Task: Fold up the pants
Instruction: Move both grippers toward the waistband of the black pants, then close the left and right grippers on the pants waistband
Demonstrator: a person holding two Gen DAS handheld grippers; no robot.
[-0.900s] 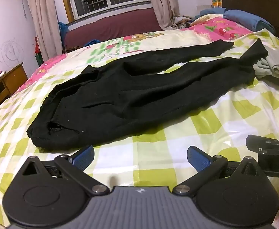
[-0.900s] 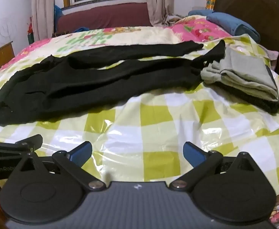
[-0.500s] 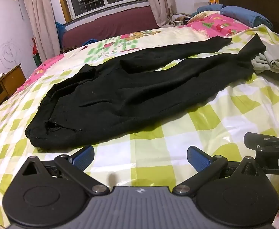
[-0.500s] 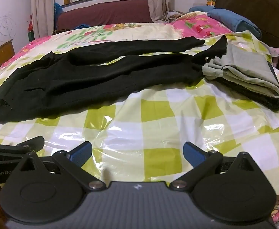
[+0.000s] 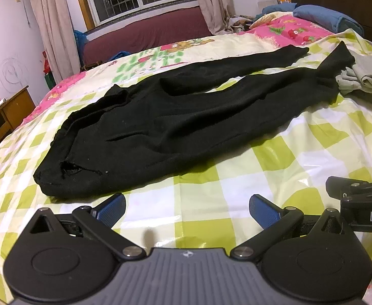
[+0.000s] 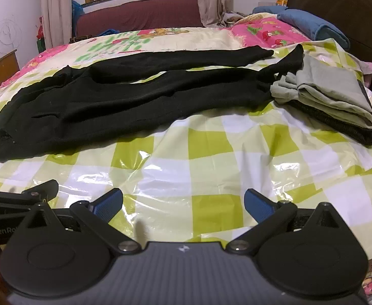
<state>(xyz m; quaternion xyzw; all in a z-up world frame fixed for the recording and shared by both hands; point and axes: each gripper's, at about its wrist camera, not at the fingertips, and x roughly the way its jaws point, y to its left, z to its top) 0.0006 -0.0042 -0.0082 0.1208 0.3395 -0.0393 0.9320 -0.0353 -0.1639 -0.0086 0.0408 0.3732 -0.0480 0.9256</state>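
While I hold both tools low over the near edge of the bed, its glossy green-and-white checked cover fills most of what I see, and the black pants lie spread flat across it beyond my fingertips, unfolded, with the waistband toward my left and the two legs running away to the right, parted in a narrow V. My left gripper is spread wide with nothing between its blue pads, and the waistband corner of the pants sits just beyond and slightly left of its left pad, near but not touching. My right gripper is likewise spread wide and holds nothing; from it the pants lie well ahead and to the left, with bare checked cover between us. The right view shows in full what the left view crops at its edge: a folded stack of grey clothes on a darker garment, resting against the cuff of the nearer pant leg. The left view shows more of the waistband end, where the opening gapes with a ragged dark edge, and a wooden cabinet beside the bed at far left. Each view catches the other tool at its side edge. Both show the blue pillow by the dark headboard.
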